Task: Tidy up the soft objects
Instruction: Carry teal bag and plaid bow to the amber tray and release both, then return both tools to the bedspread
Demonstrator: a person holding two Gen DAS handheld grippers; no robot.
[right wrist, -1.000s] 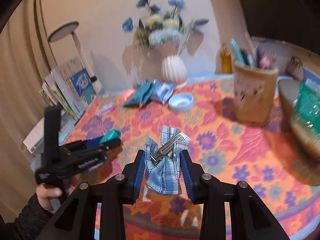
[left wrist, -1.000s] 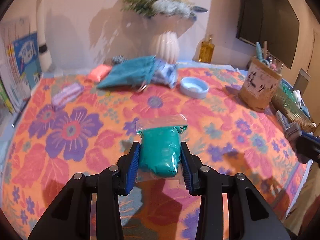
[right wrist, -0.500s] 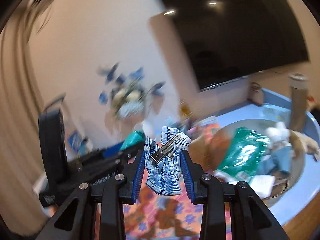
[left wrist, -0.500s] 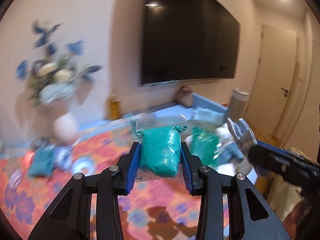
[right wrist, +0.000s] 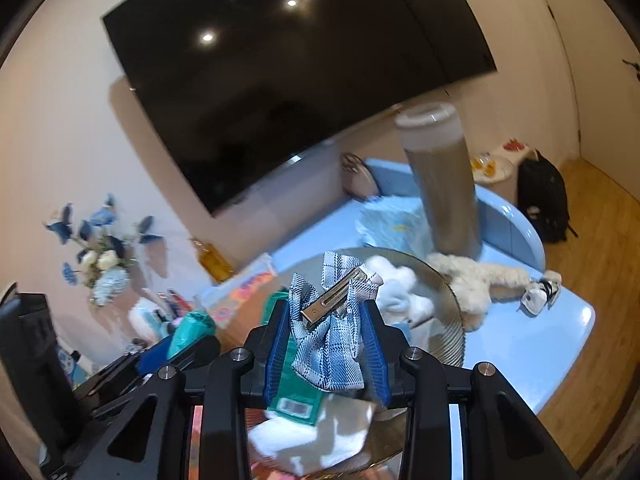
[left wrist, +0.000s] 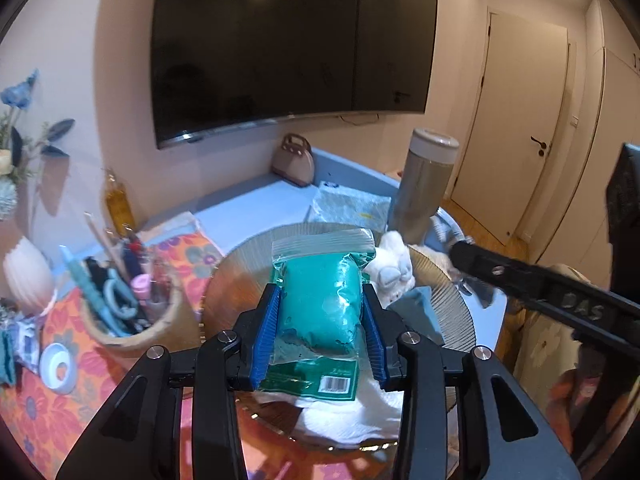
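A ribbed round basket point(left wrist: 448, 308), set near the tabletop's edge, already holds white cloth point(left wrist: 348, 412), a green packet point(right wrist: 296, 392) and a white plush toy point(left wrist: 390, 270); a pen cup point(left wrist: 132, 320) stands just beside its left rim, a tall grey canister point(left wrist: 422, 190) behind it, and a cream plush toy point(right wrist: 480, 280) lies on the blue surface outside its rim. The left gripper point(left wrist: 320, 320) hangs over the basket with its blue pads pressed against a teal-filled zip bag point(left wrist: 320, 296). The right gripper point(right wrist: 326, 340), alongside and likewise above the basket, clamps a blue plaid cloth point(right wrist: 332, 344) bearing a metal clip point(right wrist: 332, 300).
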